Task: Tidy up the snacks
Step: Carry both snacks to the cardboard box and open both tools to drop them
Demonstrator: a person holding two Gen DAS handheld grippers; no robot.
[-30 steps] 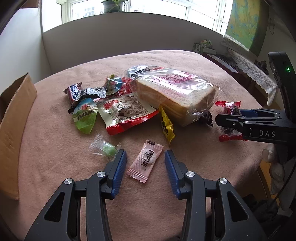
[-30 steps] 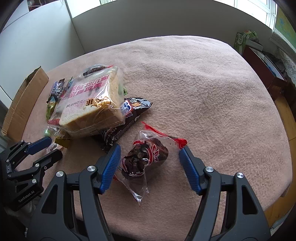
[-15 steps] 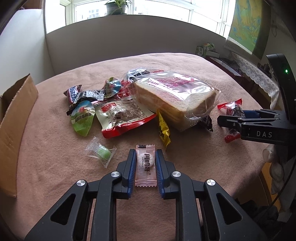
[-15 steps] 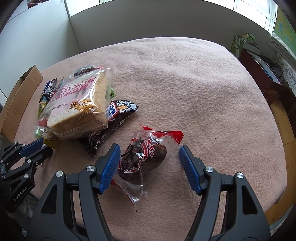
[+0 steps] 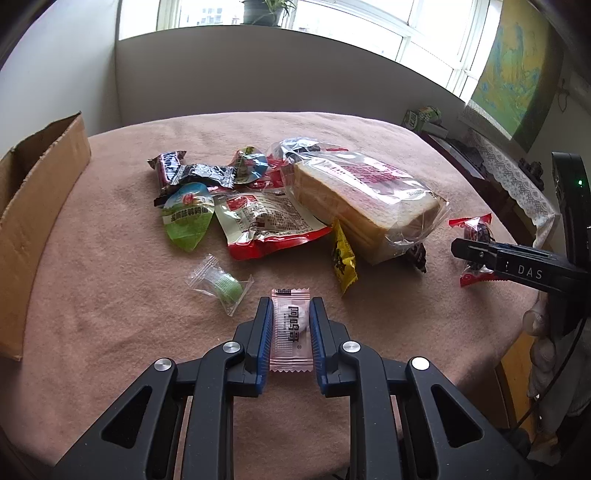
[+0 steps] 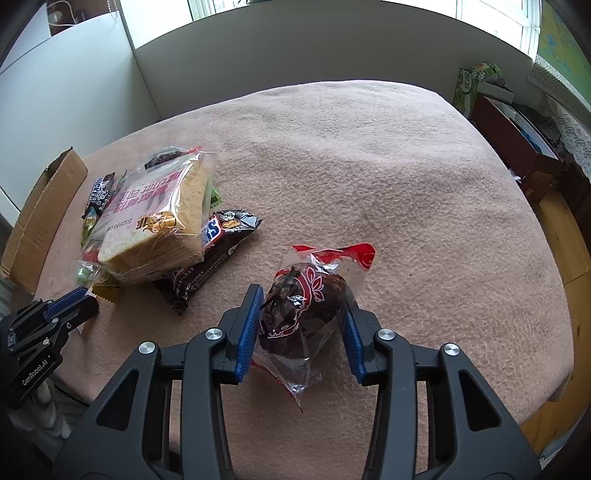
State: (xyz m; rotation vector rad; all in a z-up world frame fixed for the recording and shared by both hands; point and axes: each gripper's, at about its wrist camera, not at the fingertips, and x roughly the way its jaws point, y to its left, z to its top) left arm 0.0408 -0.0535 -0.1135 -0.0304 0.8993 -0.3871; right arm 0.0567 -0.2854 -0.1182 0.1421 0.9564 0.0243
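Pink sachet (image 5: 290,329) in left gripper (image 5: 290,314); one muffin (image 6: 301,312) in right gripper (image 6: 303,299)

cardboard box (image 5: 35,206): cut off by left edge
dark wrapper (image 6: 218,251): partly hidden under bread bag (image 6: 155,218)

Table cover: pink fleecy cloth (image 6: 388,177) spread over the whole tabletop.
Window: bright panes (image 5: 332,18) along the top of the left wrist view.
Potted plant: on the sill (image 5: 267,11), top centre.
Map: green and yellow wall map (image 5: 517,77), upper right.
Lace cloth: white runner (image 5: 517,184) at right edge.
Green carton: (image 6: 471,88) upper right, beyond the table.
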